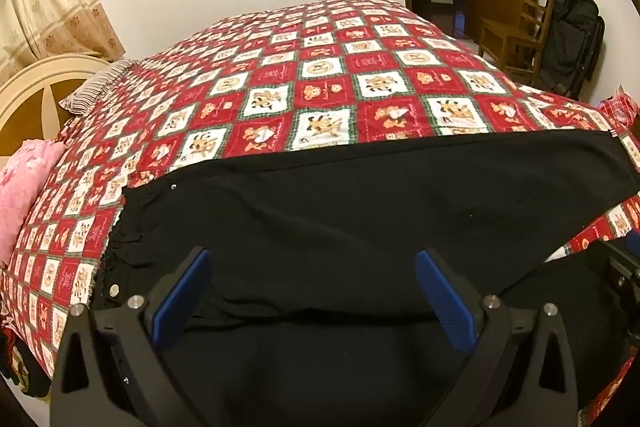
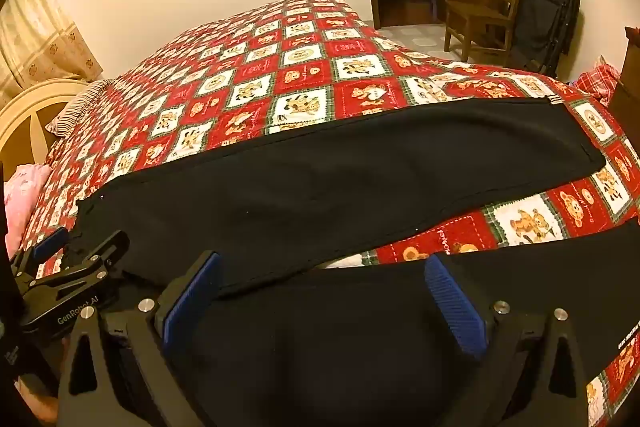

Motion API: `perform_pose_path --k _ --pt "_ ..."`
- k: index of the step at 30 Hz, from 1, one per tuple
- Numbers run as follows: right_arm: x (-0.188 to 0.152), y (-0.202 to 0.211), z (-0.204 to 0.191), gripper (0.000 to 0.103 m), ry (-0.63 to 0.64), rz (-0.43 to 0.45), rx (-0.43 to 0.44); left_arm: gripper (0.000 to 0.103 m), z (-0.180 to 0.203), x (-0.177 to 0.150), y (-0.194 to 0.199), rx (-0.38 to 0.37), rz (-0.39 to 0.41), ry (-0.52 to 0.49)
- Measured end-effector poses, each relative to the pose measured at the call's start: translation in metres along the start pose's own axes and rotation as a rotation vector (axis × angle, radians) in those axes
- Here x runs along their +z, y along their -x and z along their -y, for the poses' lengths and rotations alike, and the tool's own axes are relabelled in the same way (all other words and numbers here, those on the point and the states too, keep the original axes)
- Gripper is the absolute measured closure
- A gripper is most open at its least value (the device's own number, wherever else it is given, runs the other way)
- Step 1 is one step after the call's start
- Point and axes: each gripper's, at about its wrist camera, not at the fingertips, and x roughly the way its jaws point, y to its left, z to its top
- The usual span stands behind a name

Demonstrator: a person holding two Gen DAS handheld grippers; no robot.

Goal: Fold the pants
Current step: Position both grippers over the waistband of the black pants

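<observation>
Across the checked red bedspread (image 2: 304,67) the black pants (image 2: 320,183) are laid out flat, legs parted, no fold made yet. Every fold is judged outstanding. Both left gripper (image 1: 312,291) and right gripper (image 2: 320,299) are held released above the cloth.

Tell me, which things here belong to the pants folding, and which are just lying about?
Part of the job:
- black pants, spread flat
- checked bedspread beneath
- left gripper, fingers open
- right gripper, fingers open

Just lying about:
- pink pillow
- striped pillow
- wooden chair
- black bag
- curtain
</observation>
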Motion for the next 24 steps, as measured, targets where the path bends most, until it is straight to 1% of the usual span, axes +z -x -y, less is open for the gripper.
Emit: perform_pose_path --k 5,12,13,18,21,22,24 --pt "0.0 0.0 0.0 0.001 -0.002 -0.001 -0.001 0.0 0.001 0.001 -0.002 0.012 0.0 -0.003" --pt "-0.002 -0.001 -0.002 0.001 -0.003 -0.007 0.001 0.0 -0.002 0.0 0.001 0.006 -0.016 0.006" --pt "-0.002 -0.002 -0.002 0.001 -0.004 -0.009 0.002 0.0 0.002 -0.001 0.006 0.002 -0.016 0.005" --pt "-0.002 -0.005 -0.001 0.001 -0.004 -0.019 0.005 0.0 0.001 0.0 0.003 0.006 -0.013 0.002" --pt "-0.003 -0.005 -0.001 0.001 -0.004 -0.019 0.005 0.0 0.0 0.0 -0.001 0.004 -0.001 0.002" --pt "-0.003 -0.005 -0.001 0.001 -0.005 -0.02 0.006 0.0 0.001 -0.003 -0.004 0.018 0.021 -0.006" --pt "-0.003 -0.005 -0.002 0.001 -0.005 -0.02 0.006 0.0 0.001 -0.003 -0.004 0.015 0.013 -0.007"
